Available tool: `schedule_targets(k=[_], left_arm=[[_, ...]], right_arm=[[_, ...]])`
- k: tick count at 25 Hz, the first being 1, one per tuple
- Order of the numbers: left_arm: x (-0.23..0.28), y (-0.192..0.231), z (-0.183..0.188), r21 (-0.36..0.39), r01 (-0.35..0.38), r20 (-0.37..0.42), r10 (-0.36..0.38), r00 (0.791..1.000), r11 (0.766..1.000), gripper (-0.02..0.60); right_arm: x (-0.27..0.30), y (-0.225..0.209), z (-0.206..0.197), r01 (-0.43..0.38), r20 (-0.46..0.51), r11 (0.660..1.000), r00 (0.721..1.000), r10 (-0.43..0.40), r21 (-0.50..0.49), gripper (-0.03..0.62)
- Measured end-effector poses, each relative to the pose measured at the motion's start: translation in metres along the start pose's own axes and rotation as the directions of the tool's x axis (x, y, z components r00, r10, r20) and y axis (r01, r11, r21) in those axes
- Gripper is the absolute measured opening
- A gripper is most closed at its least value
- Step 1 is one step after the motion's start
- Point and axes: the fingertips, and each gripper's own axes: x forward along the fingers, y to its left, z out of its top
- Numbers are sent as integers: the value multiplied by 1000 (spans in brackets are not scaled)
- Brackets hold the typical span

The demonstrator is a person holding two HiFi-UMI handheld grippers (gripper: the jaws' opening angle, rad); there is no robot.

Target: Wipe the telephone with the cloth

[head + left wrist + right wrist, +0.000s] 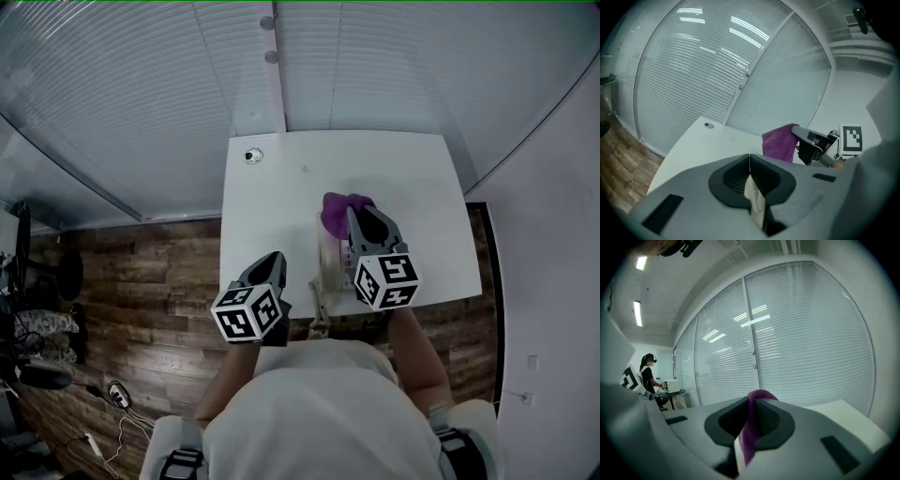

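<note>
My right gripper (pixel 354 212) is shut on a purple cloth (pixel 343 208) and holds it over the middle of the white table (pixel 272 197). In the right gripper view the cloth (pixel 749 434) hangs out of the closed right gripper (pixel 752 399). Under that gripper lies the cream telephone (pixel 329 264), mostly hidden, with a cream part (pixel 319 317) reaching past the table's front edge. My left gripper (pixel 273 259) hovers at the front edge, left of the phone, with its jaws closed (pixel 749 157); a pale strip shows in the seam. The left gripper view also shows the cloth (pixel 779 143).
A round cable grommet (pixel 253 156) sits at the table's far left corner. A glass wall with blinds (pixel 375 66) runs behind the table, and wooden floor (pixel 141 281) lies to the left. A person (pixel 647 373) stands far off by a small table.
</note>
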Motion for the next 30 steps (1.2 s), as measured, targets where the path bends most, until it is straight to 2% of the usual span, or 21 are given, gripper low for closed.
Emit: schedule_targets(k=[7, 13, 20, 30], left_arm=[[8, 5, -2, -19, -37, 4, 38, 999, 999, 21], [15, 4, -4, -15, -48, -6, 48, 999, 999, 21], [19, 0, -9, -12, -49, -16, 49, 999, 999, 21], [17, 5, -16, -12, -66, -27, 66, 997, 998, 21]], right_arm=[[32, 0, -14, -62, -46, 998, 997, 62, 0, 43], [51, -2, -39, -85, -113, 996, 990, 84, -8, 43], [61, -6, -68, -85, -190, 996, 979, 78, -29, 43], [68, -14, -110, -57, -316, 992, 949, 18, -115, 43]])
